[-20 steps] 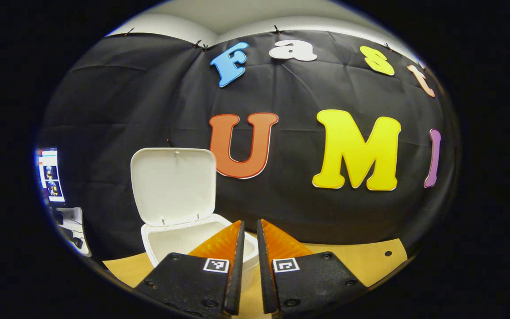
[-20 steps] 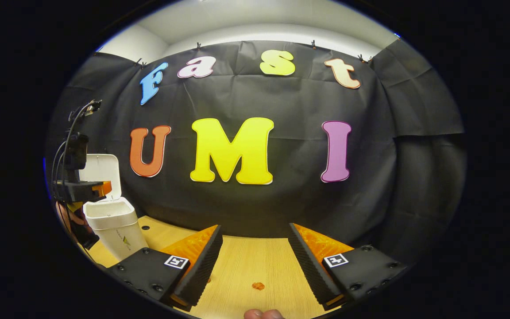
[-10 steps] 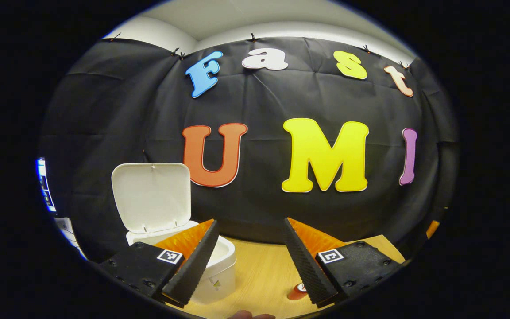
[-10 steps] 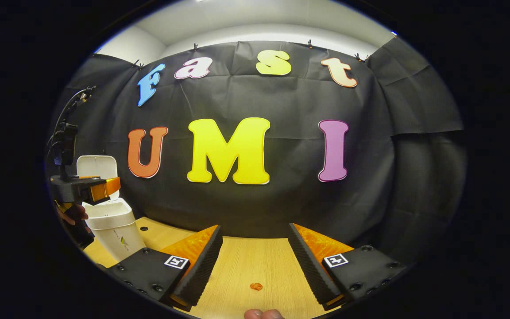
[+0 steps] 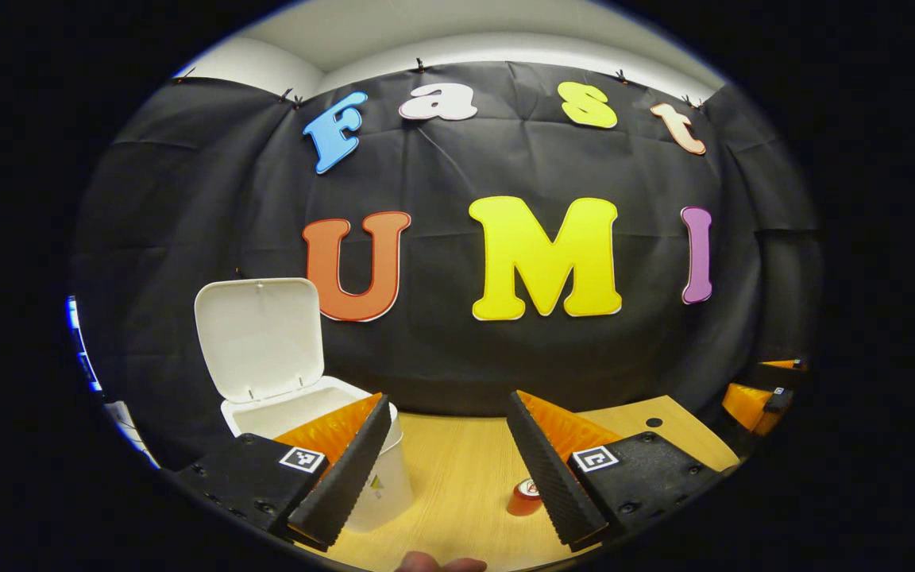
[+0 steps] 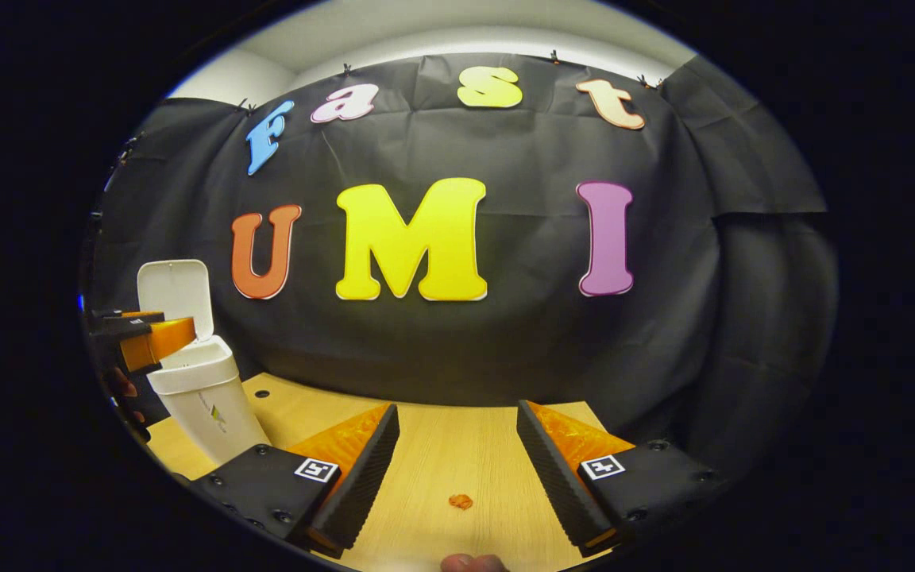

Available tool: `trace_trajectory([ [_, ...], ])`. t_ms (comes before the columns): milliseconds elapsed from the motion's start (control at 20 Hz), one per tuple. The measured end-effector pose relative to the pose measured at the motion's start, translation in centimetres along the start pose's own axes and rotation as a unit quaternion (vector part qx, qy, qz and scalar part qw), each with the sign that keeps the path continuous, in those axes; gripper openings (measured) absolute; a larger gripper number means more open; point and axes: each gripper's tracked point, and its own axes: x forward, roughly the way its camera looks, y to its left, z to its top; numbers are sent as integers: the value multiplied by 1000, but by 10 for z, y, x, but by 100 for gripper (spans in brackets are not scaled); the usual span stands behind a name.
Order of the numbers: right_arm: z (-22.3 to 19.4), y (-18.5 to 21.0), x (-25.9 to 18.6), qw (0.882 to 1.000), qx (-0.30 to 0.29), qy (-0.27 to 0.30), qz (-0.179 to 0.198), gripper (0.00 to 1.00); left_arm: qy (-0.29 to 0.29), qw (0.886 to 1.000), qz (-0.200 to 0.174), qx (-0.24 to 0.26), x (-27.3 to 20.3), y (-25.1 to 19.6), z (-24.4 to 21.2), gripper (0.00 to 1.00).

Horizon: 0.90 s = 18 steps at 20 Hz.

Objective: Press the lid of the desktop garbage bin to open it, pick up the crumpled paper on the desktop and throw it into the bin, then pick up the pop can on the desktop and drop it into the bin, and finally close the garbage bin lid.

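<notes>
The white garbage bin point(image 5: 310, 413) stands on the wooden desktop point(image 5: 457, 461) at the left, its lid point(image 5: 259, 338) swung up and open. My left gripper point(image 5: 445, 469) is open with nothing between its fingers, and its left finger overlaps the bin's near rim. A red pop can point(image 5: 521, 498) stands on the desktop just inside the right finger, partly hidden by it. In the right gripper view the bin point(image 6: 203, 397) is far left with the left gripper point(image 6: 144, 338) in front of its rim. My right gripper point(image 6: 453, 469) is open and holds nothing, low over bare wood.
The black cloth wall closes off the back of the desktop. A small orange speck point(image 6: 460, 501) lies on the wood between the right gripper's fingers. The right gripper point(image 5: 759, 397) shows at the far right edge. A fingertip point(image 6: 469, 562) pokes in at the bottom.
My left gripper went from nearly shut over the bin's mouth to open, and drew back and to the right, bringing the pop can into sight. The right gripper stayed open, tilting slightly.
</notes>
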Motion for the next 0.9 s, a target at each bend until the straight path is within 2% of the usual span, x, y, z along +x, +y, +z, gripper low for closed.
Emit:
trace_trajectory([
  [150, -26, -17, 10, 1000, 4, 26, -4, 95, 11, 1000, -1, 12, -11, -9, -10, 97],
  [250, -43, -25, 17, 999, 3, 40, -3, 93, 17, 1000, -3, 16, -19, -13, -16, 100],
  [300, -52, -26, 21, 999, 4, 50, 3, 95, 20, 1000, -3, 15, -23, -16, -18, 97],
  [550, -103, -30, 42, 995, 4, 99, 22, 95, 53, 998, 0, -15, -41, -23, -33, 97],
  [700, -130, -26, 56, 991, 6, 127, 37, 95, 62, 998, 20, -1, -50, -14, -37, 100],
  [750, -143, -25, 61, 989, 5, 141, 43, 93, 62, 998, 27, -1, -52, -11, -36, 97],
  [900, -178, -19, 83, 983, 1, 178, 54, 95, 66, 997, 38, 1, -59, -7, -38, 97],
])
